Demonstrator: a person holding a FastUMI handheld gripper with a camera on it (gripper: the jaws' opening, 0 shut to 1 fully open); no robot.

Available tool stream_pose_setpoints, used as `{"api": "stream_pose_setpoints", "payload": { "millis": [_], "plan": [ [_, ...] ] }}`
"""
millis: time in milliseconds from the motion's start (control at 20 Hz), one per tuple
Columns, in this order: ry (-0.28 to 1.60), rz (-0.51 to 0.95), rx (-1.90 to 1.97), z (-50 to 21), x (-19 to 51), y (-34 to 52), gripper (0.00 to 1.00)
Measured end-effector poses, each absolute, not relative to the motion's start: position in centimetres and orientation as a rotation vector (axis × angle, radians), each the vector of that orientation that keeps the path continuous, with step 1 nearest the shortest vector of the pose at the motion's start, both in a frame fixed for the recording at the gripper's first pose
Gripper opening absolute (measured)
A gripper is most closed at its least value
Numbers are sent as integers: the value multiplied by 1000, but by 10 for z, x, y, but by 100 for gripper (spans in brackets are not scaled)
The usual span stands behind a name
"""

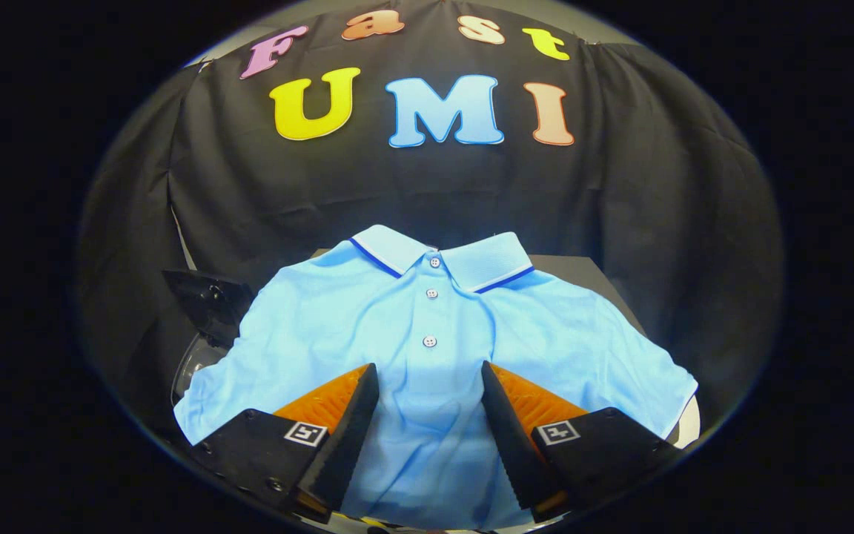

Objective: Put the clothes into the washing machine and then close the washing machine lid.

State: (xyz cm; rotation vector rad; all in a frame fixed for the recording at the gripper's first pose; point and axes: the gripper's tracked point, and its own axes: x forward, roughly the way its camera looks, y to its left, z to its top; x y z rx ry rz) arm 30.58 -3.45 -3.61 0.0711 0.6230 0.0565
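Note:
A light blue polo shirt (427, 334) lies spread flat, its white collar with a dark blue stripe at the far end and three buttons down the front. My gripper (431, 378) stands open just above the shirt's lower chest, one finger on each side of the button line, with cloth showing between them. Whether the fingertips (364, 386) touch the fabric I cannot tell. To the left of the shirt, a dark glossy part of the washing machine (208, 304) sticks out from under a sleeve.
The shirt rests on a dark surface (583, 271) that shows behind its right shoulder. The black cloth wall (434, 185) of the booth hangs close behind. A pale rim (686, 426) peeks out under the right sleeve.

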Motion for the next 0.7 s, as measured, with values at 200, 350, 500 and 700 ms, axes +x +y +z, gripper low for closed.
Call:
{"api": "stream_pose_setpoints", "payload": {
  "millis": [200, 350, 500, 700],
  "plan": [
    [625, 84, 121, -36, 305, -33, 61],
    [620, 88, 215, -34, 309, -30, 36],
    [620, 84, 218, -31, 307, -35, 2],
    [584, 76, 144, -25, 302, -30, 2]
  ]
}}
